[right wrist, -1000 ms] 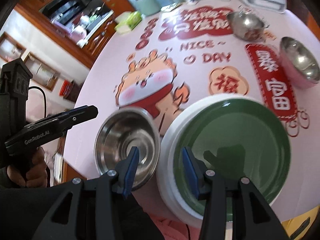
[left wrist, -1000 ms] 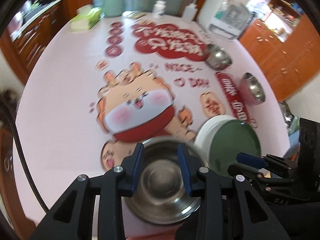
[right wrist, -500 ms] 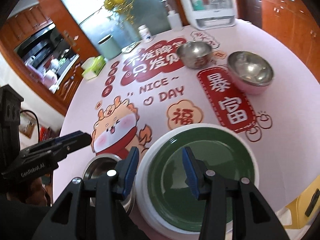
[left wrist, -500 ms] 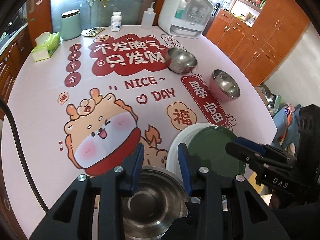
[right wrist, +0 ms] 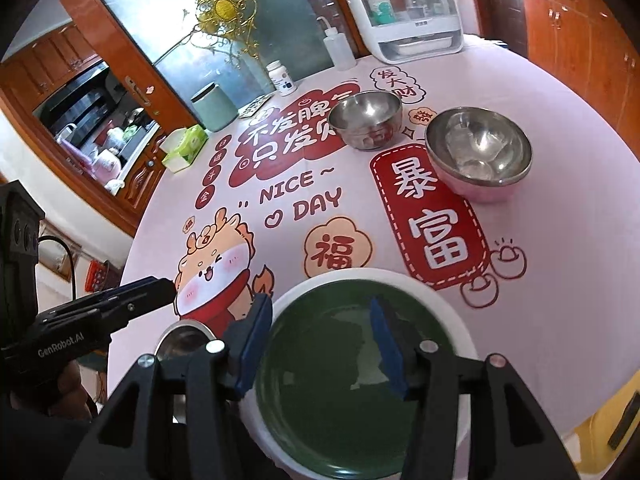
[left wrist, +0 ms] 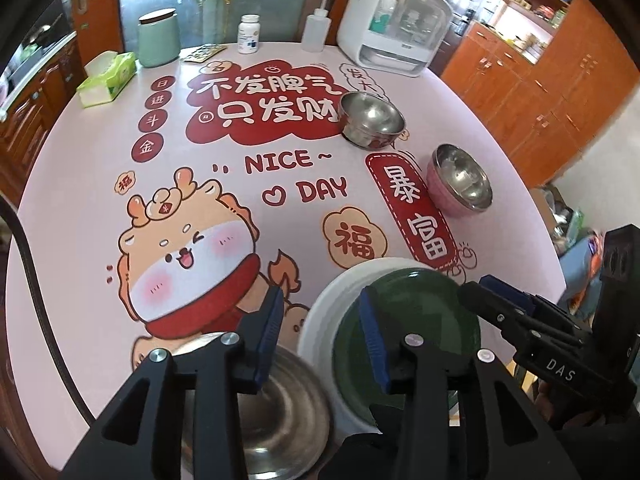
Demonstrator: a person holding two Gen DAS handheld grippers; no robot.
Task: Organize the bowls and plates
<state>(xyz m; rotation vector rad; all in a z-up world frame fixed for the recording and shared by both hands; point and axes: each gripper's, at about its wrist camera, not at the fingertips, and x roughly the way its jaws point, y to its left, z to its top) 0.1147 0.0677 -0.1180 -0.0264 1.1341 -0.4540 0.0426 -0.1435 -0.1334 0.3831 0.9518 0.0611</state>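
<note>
Both the left gripper (left wrist: 320, 334) and right gripper (right wrist: 322, 342) have just been opening and hold nothing above the table's near edge, where the round green plate (right wrist: 320, 364) on its white plate (right wrist: 448, 312) looks stiff, glossy, breakable and best pinched at the rim, like the light, slick steel bowl (left wrist: 276, 396) beside it.

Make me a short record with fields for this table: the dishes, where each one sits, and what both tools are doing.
surface: pink printed tablecloth
plates: green plate lying on a white plate, near edge
near bowl: steel bowl, beside the plates, under the left tool
far bowls: steel bowl and pink-sided steel bowl, apart from each other
left tool: jaws just been opening, nothing between them
right tool: above the green plate, jaws just been opening, holding nothing
</note>
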